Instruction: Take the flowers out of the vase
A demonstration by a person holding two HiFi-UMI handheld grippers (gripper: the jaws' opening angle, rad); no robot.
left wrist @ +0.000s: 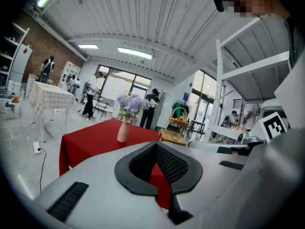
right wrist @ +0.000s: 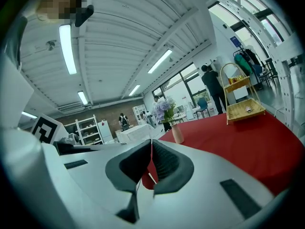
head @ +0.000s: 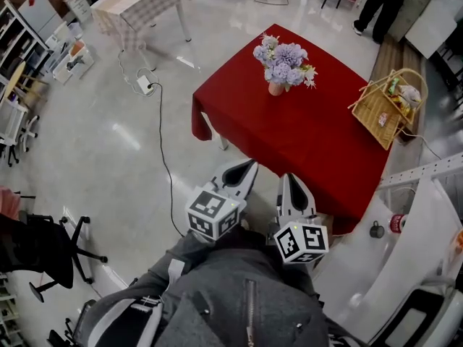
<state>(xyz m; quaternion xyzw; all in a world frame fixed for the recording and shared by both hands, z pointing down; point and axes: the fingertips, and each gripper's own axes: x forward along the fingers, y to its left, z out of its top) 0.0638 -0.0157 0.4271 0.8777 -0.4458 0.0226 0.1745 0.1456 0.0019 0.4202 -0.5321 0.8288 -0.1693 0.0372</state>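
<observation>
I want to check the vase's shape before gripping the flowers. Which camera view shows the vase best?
The left gripper view: the pink vase stands in full side profile on the red table. The head view shows it from above, mostly under the flowers. The right gripper view shows it from the side too.

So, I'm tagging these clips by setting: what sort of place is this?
Likely a big lab or workshop hall, not a home: white metal shelving, a corrugated ceiling with strip lights, and a red table on a polished floor.
</observation>
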